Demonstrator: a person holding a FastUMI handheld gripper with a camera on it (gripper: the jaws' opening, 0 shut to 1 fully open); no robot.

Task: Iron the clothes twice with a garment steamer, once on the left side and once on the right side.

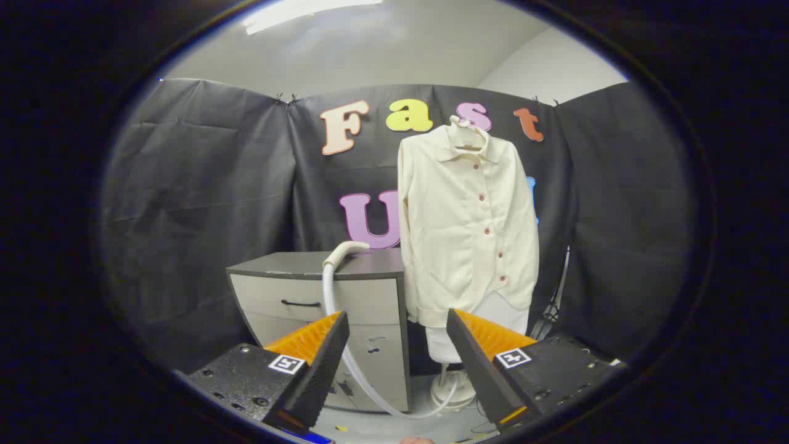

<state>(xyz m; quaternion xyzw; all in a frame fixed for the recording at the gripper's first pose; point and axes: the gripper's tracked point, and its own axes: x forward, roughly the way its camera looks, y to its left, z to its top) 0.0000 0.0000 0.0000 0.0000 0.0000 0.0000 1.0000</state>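
A cream long-sleeved shirt [470,228] with dark red buttons hangs on a hanger against the booth's back wall, well beyond my fingers. The garment steamer's pale head [346,251] rests on top of a grey cabinet [320,290], left of the shirt. Its white hose [363,376] runs down the cabinet front and curves along the floor to the steamer's round base [453,388] under the shirt. My gripper [397,320] is open, with nothing between its fingers. It is held back from the cabinet and aimed at the gap between cabinet and shirt.
The cabinet has a drawer with a dark handle [300,303] and a door below. A white ironing pad [493,327] stands behind the shirt's hem. Thin dark cables or stand legs [555,308] lean at the shirt's right.
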